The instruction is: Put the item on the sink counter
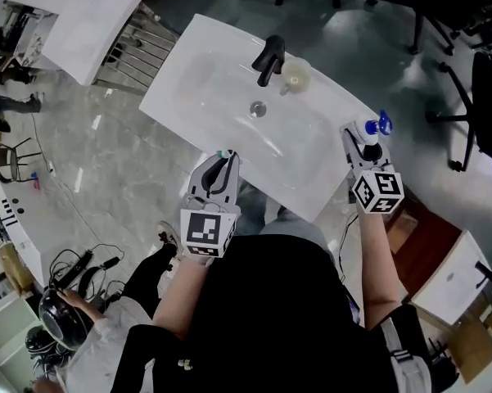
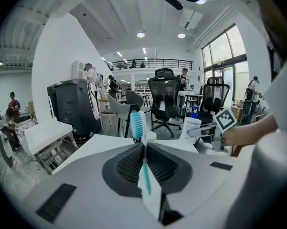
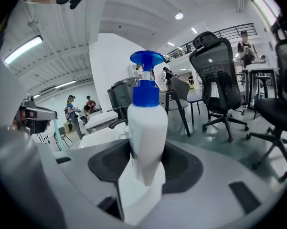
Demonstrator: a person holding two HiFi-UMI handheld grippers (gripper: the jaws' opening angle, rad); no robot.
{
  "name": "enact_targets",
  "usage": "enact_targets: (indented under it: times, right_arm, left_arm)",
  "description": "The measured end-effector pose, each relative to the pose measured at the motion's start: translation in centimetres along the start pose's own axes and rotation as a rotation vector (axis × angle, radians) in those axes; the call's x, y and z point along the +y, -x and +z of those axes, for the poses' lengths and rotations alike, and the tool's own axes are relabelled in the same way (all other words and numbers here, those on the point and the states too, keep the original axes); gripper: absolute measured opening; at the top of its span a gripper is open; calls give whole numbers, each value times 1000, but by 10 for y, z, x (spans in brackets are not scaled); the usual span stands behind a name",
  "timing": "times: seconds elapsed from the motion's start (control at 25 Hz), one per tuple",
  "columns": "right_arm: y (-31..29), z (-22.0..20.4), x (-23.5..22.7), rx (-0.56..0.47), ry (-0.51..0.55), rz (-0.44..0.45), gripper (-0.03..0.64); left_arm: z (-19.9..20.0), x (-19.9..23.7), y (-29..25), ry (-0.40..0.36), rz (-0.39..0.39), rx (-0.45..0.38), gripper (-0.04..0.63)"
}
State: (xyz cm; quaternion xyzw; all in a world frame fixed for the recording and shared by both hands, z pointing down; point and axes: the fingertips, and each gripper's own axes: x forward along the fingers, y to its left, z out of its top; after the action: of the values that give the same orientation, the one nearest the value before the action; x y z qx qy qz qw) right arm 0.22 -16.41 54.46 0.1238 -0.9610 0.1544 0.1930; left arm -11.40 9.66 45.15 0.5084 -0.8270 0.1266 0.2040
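I can't read any words, names or numbers here. The only signs are black and white square patterns. One is on the white marker cube of the left hand-held gripper. One is on the second white marker cube of the right hand-held gripper. They are just blocks, not letters. The white plastic bottle with a blue pump top, pinched in the right one, shows a plain white side. The white and teal toothbrush, pinched in the left one, is plain too.
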Motion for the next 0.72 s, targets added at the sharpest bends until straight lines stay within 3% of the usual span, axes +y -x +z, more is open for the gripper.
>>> enact_targets:
  times: [0.72]
  right_arm:
    - [-71, -44, -21, 131, 54, -33, 204]
  left_arm:
    - [-22, 28, 10, 44, 60, 49, 35]
